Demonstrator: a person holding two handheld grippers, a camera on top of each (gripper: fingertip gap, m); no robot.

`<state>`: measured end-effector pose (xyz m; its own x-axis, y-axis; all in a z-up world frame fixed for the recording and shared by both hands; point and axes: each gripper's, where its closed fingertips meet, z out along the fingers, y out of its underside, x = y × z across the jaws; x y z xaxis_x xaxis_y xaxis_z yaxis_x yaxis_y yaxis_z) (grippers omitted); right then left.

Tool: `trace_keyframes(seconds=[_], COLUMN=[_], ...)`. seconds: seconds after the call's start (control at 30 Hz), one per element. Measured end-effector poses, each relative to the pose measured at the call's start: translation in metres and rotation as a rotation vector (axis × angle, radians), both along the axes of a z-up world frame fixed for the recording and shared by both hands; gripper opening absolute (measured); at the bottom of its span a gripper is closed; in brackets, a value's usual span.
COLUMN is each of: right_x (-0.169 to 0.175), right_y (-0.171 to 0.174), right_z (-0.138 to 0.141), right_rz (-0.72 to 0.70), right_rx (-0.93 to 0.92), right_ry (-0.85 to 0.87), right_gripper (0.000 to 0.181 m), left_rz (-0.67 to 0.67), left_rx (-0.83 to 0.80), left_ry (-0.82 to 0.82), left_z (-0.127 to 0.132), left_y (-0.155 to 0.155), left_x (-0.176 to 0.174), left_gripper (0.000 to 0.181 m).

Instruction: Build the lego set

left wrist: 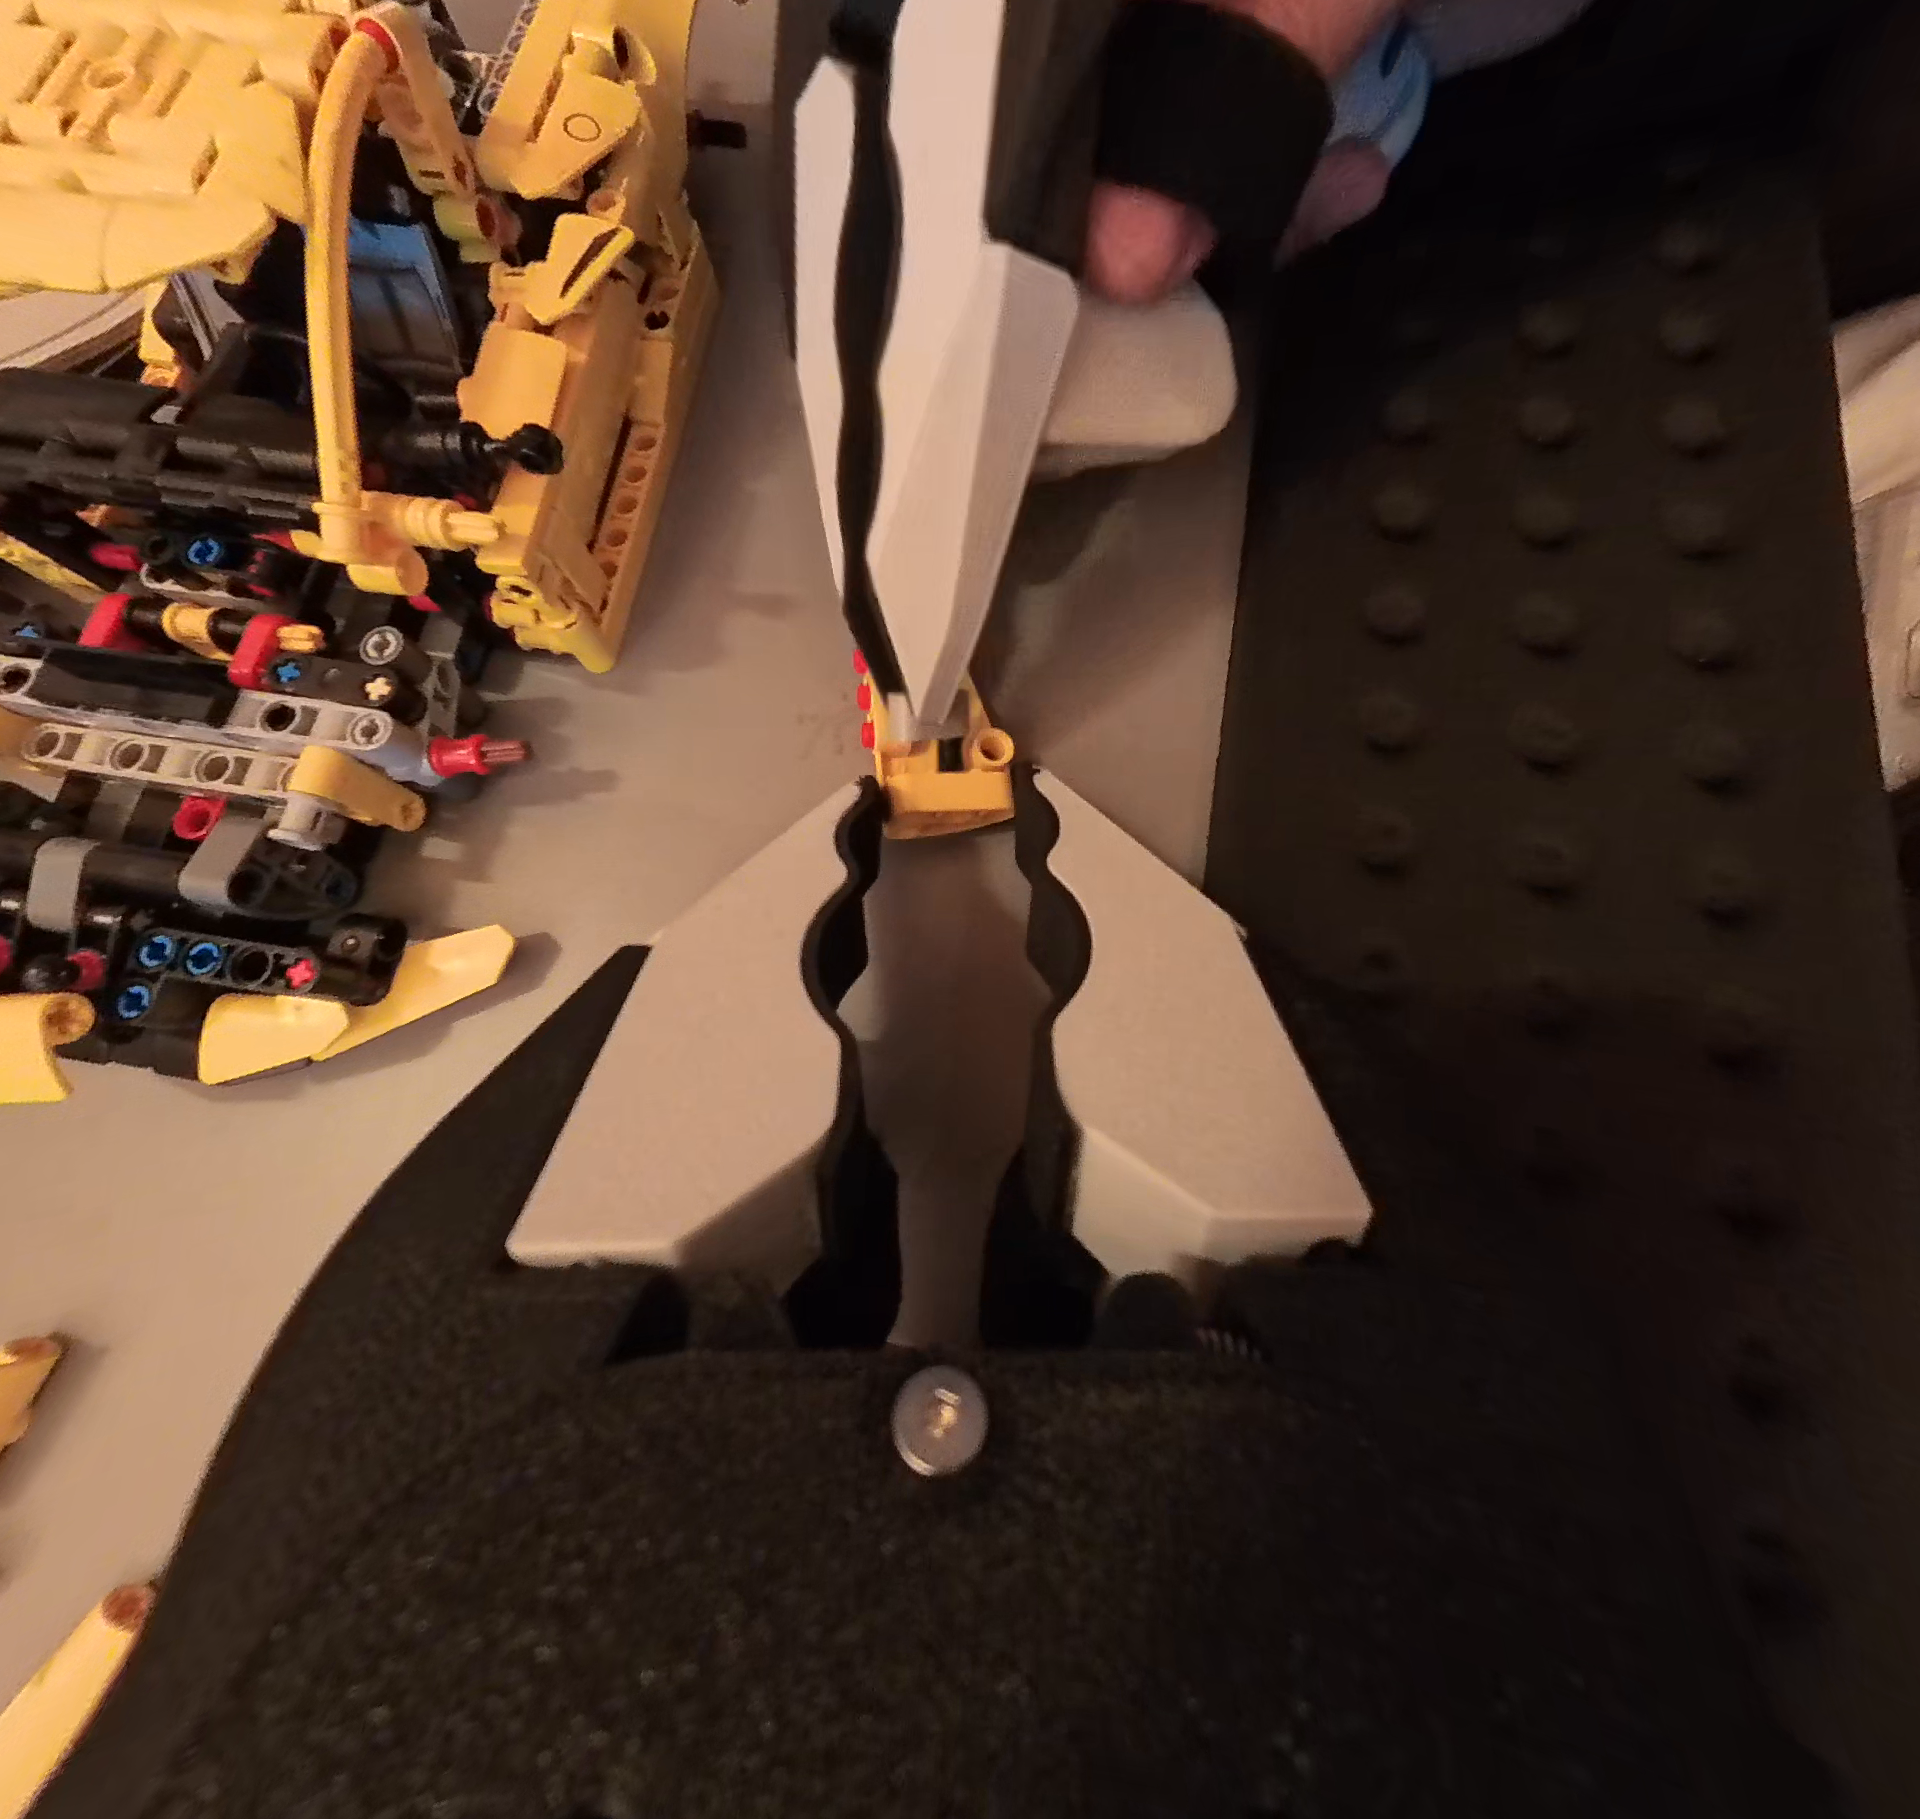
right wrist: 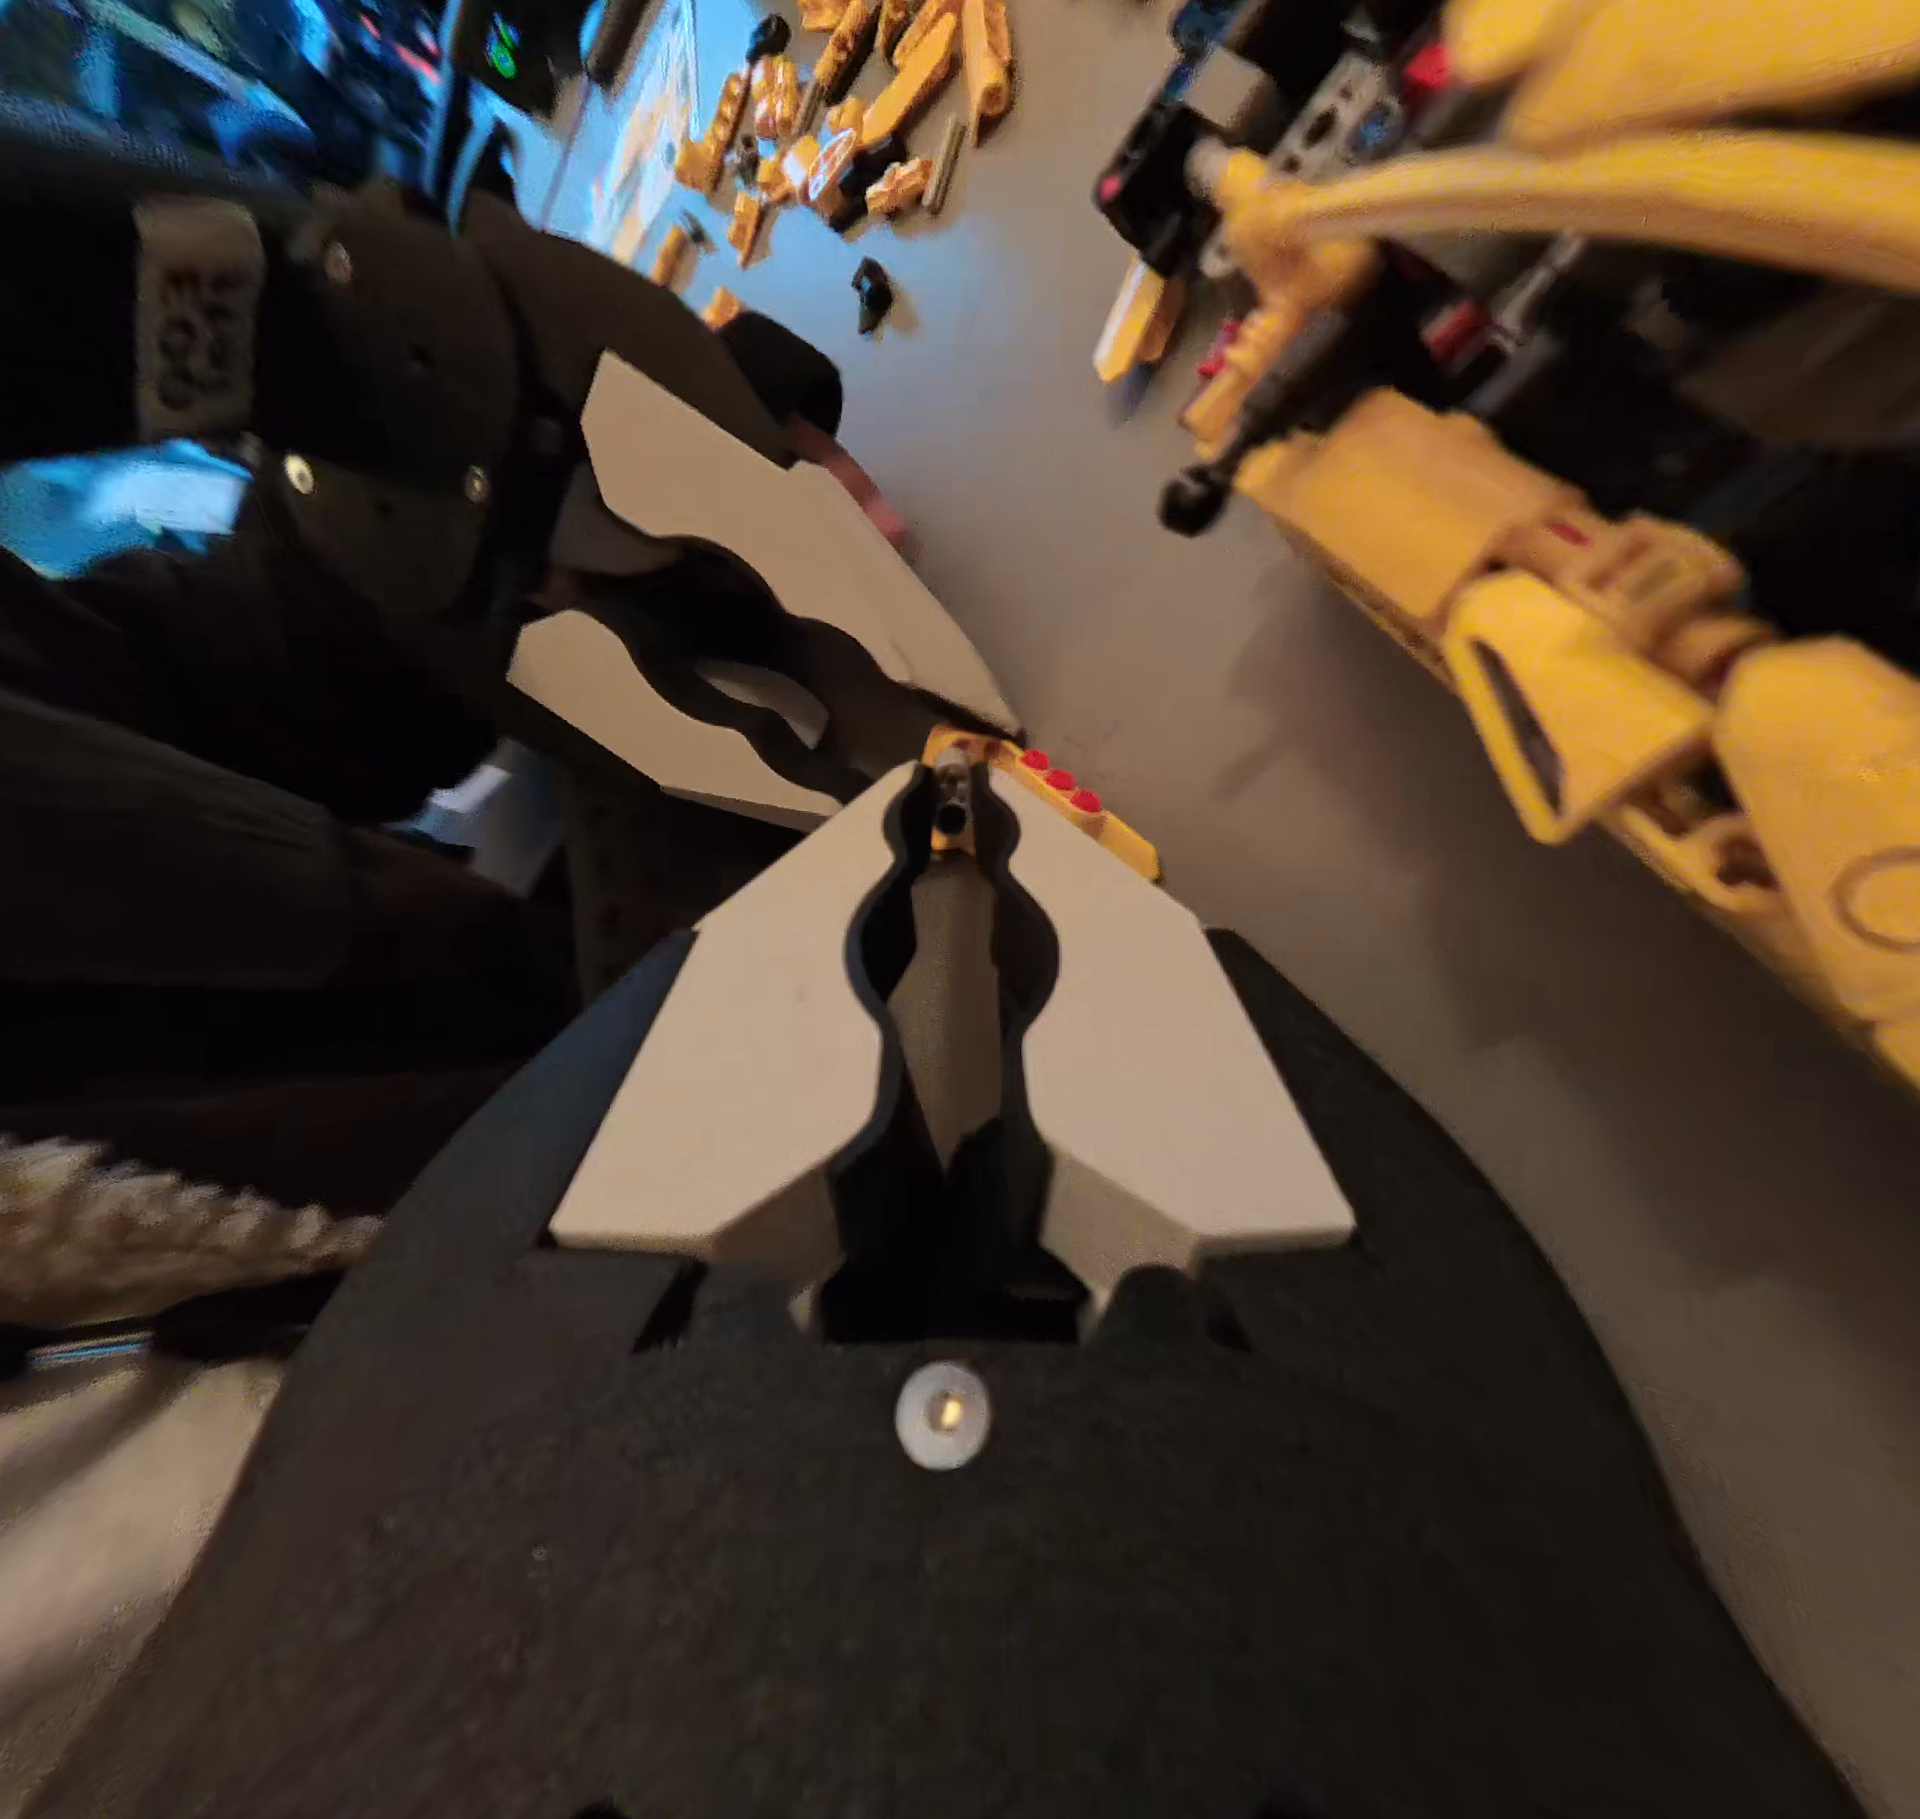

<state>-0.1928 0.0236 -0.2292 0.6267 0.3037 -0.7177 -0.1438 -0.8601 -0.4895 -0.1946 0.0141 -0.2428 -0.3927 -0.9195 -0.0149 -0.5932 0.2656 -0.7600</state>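
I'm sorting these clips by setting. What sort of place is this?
Probably an indoor hobby or work desk. A plain grey tabletop carries a half-built yellow toy digger and a scatter of loose yellow pieces. Beyond the table's far edge are blurred lit screens, which hints at an office or lab.

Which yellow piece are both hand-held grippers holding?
The small yellow piece with three red pins, pinched by left hand-held gripper and right hand-held gripper; other yellow pieces lie loose.
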Motion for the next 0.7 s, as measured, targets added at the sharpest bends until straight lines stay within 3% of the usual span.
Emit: trace_keyframes(seconds=[0.27, 0.4, 0.53, 0.7], right_x=[-0.001, 0.004, 0.000, 0.004], right_y=[0.000, 0.003, -0.004, -0.001], right_z=[0.001, 0.019, -0.002, -0.006], right_rz=[-0.012, -0.050, 0.013, 0.077], right_rx=[-0.063, -0.061, -0.122, 0.050], right_ry=[0.133, 0.302, 0.181, -0.100], right_gripper=[0.006, 0.006, 0.006, 0.006], left_rz=[-0.030, -0.001, -0.057, -0.036], left_rx=[0.010, -0.047, 0.034, 0.001], left_ry=[-0.019, -0.117, -0.023, -0.005], left_z=[0.002, 0.024, 0.002, 0.001], left_y=[-0.001, 0.003, -0.005, -0.002], left_x=[0.000, 0.004, 0.001, 0.002], left_gripper=[0.025, 0.025, 0.024, 0.025])
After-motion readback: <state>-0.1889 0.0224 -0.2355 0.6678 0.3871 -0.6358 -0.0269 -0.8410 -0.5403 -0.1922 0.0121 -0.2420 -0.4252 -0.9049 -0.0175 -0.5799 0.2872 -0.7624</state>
